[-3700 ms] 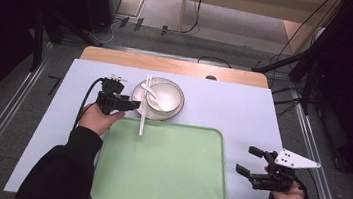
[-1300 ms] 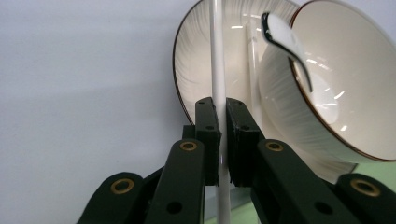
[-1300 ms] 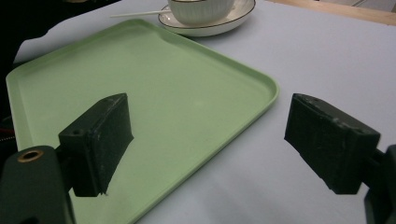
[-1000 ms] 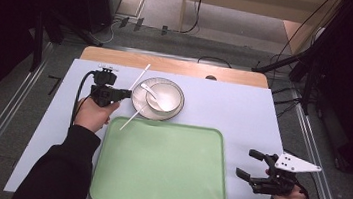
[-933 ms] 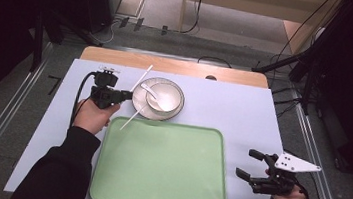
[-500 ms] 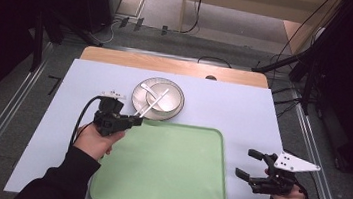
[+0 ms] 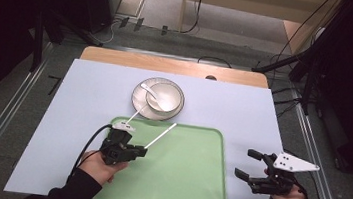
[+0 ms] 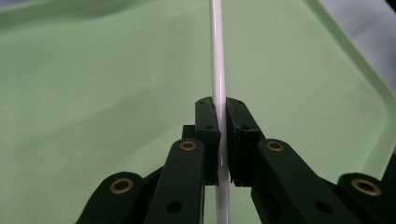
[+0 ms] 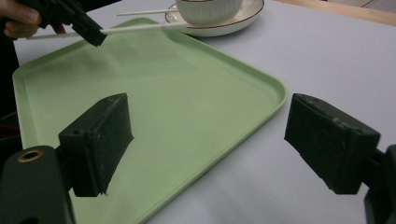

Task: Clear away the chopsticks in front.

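My left gripper (image 7: pixel 141 151) is shut on a thin white chopstick (image 7: pixel 163 134), low over the near left part of the green tray (image 7: pixel 190 181). In the left gripper view the pads (image 8: pixel 208 126) pinch the chopstick (image 8: pixel 217 65) over the tray (image 8: pixel 93 93). A second white chopstick (image 7: pixel 136 113) lies on the table with its far end against the saucer (image 7: pixel 138 99). A white bowl (image 7: pixel 167 96) with a spoon (image 7: pixel 152 92) stands on that saucer. My right gripper (image 7: pixel 244 162) is open and empty beside the tray's right edge; in its own view the jaws (image 9: pixel 205 140) gape wide.
A pale blue mat (image 7: pixel 89 99) covers the table, whose wooden far edge (image 7: pixel 168 66) shows behind it. The right gripper view shows the tray's corner (image 9: pixel 275 93), the bowl (image 9: pixel 208 7) and the left gripper (image 9: pixel 88 30) with its chopstick (image 9: pixel 135 29). Cables and metal rails lie beyond the table.
My left gripper has come from beside the bowl toward me and down over the tray's left part, carrying the chopstick. The right gripper has stayed where it was.
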`<state>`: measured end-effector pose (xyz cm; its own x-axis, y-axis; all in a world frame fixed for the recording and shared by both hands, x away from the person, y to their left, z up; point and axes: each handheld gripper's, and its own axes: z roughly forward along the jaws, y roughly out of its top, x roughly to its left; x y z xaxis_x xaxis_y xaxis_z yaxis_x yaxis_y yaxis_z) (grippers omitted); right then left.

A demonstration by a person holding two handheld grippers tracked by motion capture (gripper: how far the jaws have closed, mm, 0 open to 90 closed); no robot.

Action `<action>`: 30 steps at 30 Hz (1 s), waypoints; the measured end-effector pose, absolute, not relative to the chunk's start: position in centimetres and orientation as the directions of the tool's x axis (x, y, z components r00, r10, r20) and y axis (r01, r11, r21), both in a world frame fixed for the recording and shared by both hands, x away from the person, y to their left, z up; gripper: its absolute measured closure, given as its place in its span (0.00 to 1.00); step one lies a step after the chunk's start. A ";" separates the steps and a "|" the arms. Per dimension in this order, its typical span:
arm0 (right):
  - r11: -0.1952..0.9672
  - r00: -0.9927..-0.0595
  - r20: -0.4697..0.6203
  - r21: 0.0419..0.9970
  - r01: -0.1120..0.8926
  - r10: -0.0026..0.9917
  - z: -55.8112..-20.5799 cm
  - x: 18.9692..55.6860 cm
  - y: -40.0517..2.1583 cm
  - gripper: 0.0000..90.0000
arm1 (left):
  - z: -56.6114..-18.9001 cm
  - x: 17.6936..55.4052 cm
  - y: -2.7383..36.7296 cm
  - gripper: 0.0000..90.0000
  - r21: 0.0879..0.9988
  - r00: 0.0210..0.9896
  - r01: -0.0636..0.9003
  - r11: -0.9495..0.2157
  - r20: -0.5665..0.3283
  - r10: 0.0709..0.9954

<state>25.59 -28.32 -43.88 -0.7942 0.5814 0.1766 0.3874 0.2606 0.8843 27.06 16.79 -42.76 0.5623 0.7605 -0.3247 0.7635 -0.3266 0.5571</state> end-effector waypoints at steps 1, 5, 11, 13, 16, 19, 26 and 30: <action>0.261 -0.794 0.176 0.884 0.387 0.582 -43.9 25.6 -28.3 0.17 | -43.0 27.1 16.6 0.95 0.547 0.564 0.766 -0.337 -0.321 0.761; 0.261 -0.794 0.175 0.885 0.386 0.582 -43.9 25.6 -28.4 0.17 | -43.8 27.1 16.4 0.95 0.530 0.554 0.776 -0.342 -0.314 0.771; 0.259 -0.793 0.177 0.885 0.388 0.583 -43.9 25.6 -28.4 0.17 | -44.5 27.3 16.6 0.95 0.505 0.536 0.792 -0.344 -0.303 0.788; 0.261 -0.795 0.177 0.884 0.387 0.581 -43.9 25.6 -28.4 0.17 | -44.8 27.5 16.5 0.95 0.498 0.527 0.797 -0.341 -0.299 0.796; 0.261 -0.795 0.176 0.885 0.386 0.580 -43.9 25.6 -28.3 0.17 | -45.0 27.7 16.5 0.94 0.493 0.529 0.798 -0.348 -0.295 0.796; 0.262 -0.794 0.177 0.884 0.388 0.581 -43.9 25.6 -28.4 0.17 | -45.1 27.8 16.5 0.94 0.492 0.531 0.798 -0.347 -0.302 0.792; 0.263 -0.795 0.178 0.883 0.389 0.579 -43.9 25.6 -28.3 0.17 | -45.1 27.9 16.6 0.92 0.496 0.541 0.792 -0.357 -0.299 0.786; 0.265 -0.795 0.179 0.881 0.391 0.580 -44.0 25.6 -28.3 0.17 | -45.1 27.8 16.5 0.90 0.504 0.553 0.781 -0.368 -0.286 0.782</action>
<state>25.61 -28.28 -43.95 -0.7950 0.5796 0.1790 0.3914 0.2646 0.8814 27.79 16.45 -45.05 0.5532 0.7822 -0.2865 0.7814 -0.3681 0.5038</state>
